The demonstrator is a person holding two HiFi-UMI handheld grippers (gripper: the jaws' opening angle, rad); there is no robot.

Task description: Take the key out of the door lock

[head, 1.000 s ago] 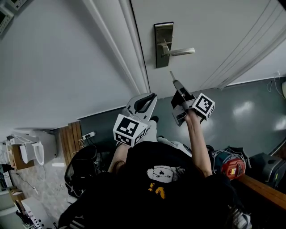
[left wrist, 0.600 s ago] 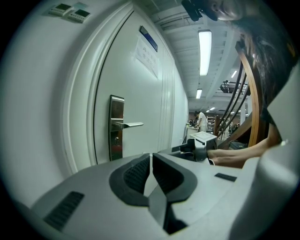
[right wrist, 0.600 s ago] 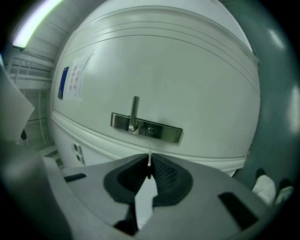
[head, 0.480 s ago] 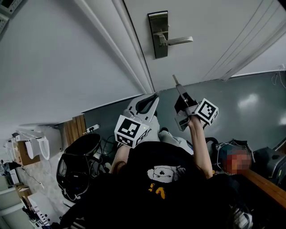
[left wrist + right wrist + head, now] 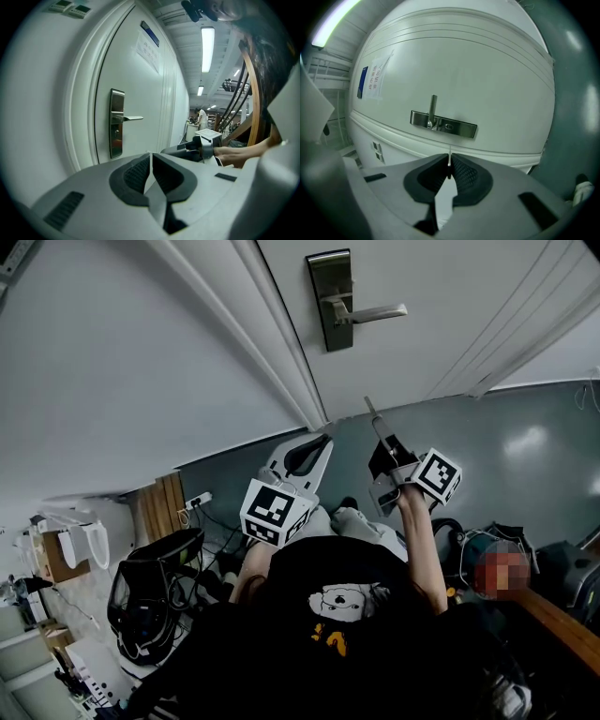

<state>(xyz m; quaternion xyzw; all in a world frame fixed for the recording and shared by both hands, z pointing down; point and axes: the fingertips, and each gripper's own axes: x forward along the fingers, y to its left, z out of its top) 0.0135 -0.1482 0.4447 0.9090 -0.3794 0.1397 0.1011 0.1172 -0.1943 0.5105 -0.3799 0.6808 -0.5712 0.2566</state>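
Observation:
The steel lock plate (image 5: 330, 301) with its lever handle (image 5: 373, 312) sits on the white door (image 5: 450, 296), apart from both grippers. My right gripper (image 5: 383, 439) hovers below the plate, shut on the key (image 5: 373, 414), whose thin blade pokes out toward the door. In the right gripper view the key (image 5: 449, 160) shows edge-on between the pads, with the lock plate (image 5: 443, 123) well ahead. My left gripper (image 5: 322, 441) hangs beside it, shut and empty. In the left gripper view its jaws (image 5: 151, 155) meet, with the lock plate (image 5: 116, 123) ahead at the left.
The door frame (image 5: 272, 343) and a white wall (image 5: 122, 362) lie left of the door. A black chair (image 5: 150, 592) stands on the grey floor (image 5: 525, 446) at lower left. Another person (image 5: 506, 573) is at lower right.
The lock plate has slid up and away in the head view. My right gripper with the key now sits farther from it. The left gripper has kept its place beside the right.

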